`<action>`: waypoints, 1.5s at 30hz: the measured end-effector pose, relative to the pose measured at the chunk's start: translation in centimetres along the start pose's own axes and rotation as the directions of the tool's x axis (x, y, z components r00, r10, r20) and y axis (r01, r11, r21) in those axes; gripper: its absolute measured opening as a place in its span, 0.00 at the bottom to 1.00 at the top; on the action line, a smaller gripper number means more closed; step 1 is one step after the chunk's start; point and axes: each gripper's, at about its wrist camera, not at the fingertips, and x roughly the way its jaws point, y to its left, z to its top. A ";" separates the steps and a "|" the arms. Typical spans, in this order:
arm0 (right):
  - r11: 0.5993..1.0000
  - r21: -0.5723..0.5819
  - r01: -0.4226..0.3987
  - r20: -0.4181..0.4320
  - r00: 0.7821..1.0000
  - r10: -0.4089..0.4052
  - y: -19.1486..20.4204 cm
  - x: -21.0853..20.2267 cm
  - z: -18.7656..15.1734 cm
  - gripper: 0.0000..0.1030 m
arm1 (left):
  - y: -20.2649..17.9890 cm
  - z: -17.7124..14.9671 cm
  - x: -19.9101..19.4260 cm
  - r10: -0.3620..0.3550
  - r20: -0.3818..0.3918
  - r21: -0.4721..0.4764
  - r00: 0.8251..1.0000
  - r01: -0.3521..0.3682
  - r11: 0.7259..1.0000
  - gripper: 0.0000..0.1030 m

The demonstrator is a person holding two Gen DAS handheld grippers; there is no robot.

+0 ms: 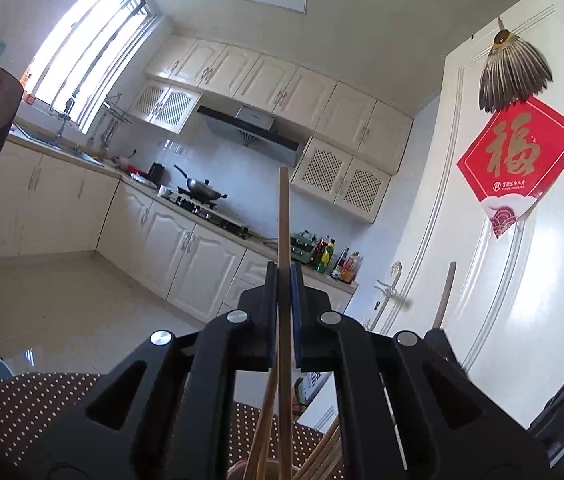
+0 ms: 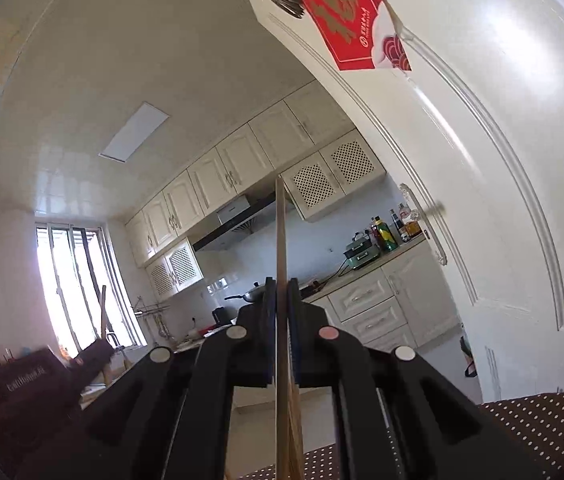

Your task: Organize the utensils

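Each hand-held gripper is clamped on 1 chopstick: the left on its stick, the right on its stick, both upright. More chopsticks stand below the left. Keep both grips firm and lower the sticks straight down among the bundle, without tilting.

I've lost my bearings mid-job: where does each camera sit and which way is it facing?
Left wrist: on the left hand-held gripper, roughly level toward the kitchen counter and stove; its black fingers clamp a chopstick.
Right wrist: on the right hand-held gripper, tilted up toward the ceiling and cabinets; its fingers clamp a chopstick.
Shared: white door with red sign, dotted tablecloth.
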 end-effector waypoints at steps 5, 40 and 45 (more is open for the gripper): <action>1.000 -0.001 0.025 -0.036 0.999 -0.025 -0.1 0.3 -0.7 0.04 | 0.0 0.2 -0.1 0.015 0.047 0.018 0.999 -0.016 1.000 0.06; 0.972 -0.232 0.032 -0.320 0.941 -0.107 -0.2 -5.7 0.8 0.80 | -1.8 0.0 -3.9 0.046 -0.225 0.354 0.973 0.038 0.934 0.63; 0.977 -0.212 0.023 -0.376 0.921 -0.103 -0.1 -7.9 1.5 0.86 | -1.8 -0.6 -7.2 0.087 -0.251 0.393 0.964 0.020 0.919 0.63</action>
